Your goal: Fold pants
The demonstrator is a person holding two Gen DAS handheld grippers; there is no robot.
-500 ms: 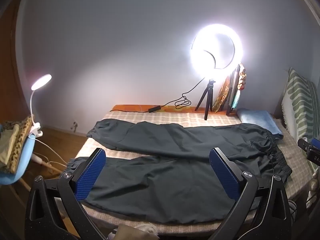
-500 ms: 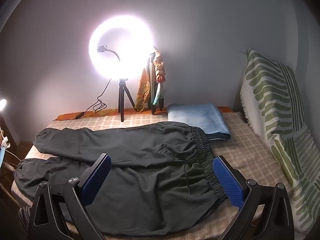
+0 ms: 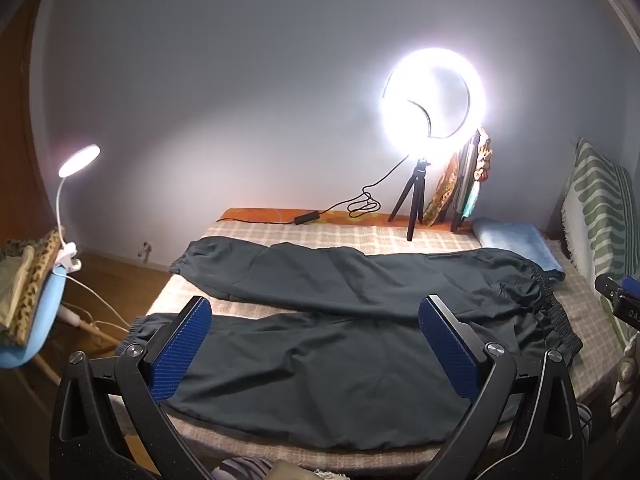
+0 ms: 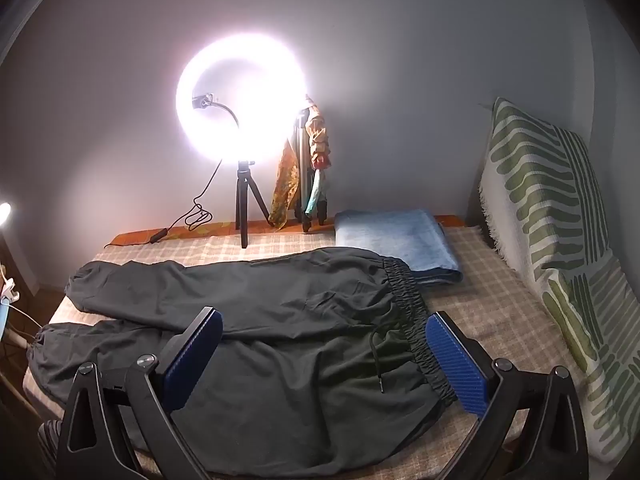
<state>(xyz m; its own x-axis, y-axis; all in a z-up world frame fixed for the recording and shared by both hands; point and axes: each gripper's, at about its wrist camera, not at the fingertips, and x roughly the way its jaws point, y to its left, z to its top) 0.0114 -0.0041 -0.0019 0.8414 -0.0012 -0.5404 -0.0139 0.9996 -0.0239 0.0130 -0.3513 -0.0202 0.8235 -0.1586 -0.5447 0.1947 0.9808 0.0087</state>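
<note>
Dark grey pants (image 3: pixel 344 344) lie spread flat on the checked bed cover (image 3: pixel 320 236), legs apart and pointing left, elastic waistband (image 4: pixel 408 304) at the right. They also show in the right wrist view (image 4: pixel 280 332). My left gripper (image 3: pixel 316 320) is open and empty, held above the near leg. My right gripper (image 4: pixel 326 332) is open and empty, held above the waist end, with the drawstring (image 4: pixel 378 364) between its fingers in the view.
A lit ring light on a tripod (image 3: pixel 416 204) stands at the back by the wall, its cable (image 3: pixel 360 208) on the bed. A folded blue cloth (image 4: pixel 396 240) lies behind the waistband. A green-patterned cushion (image 4: pixel 560 240) leans at right. A clip lamp and chair (image 3: pixel 44 280) stand left.
Both views have shifted very slightly; the pants lie as before and both grippers stay open.
</note>
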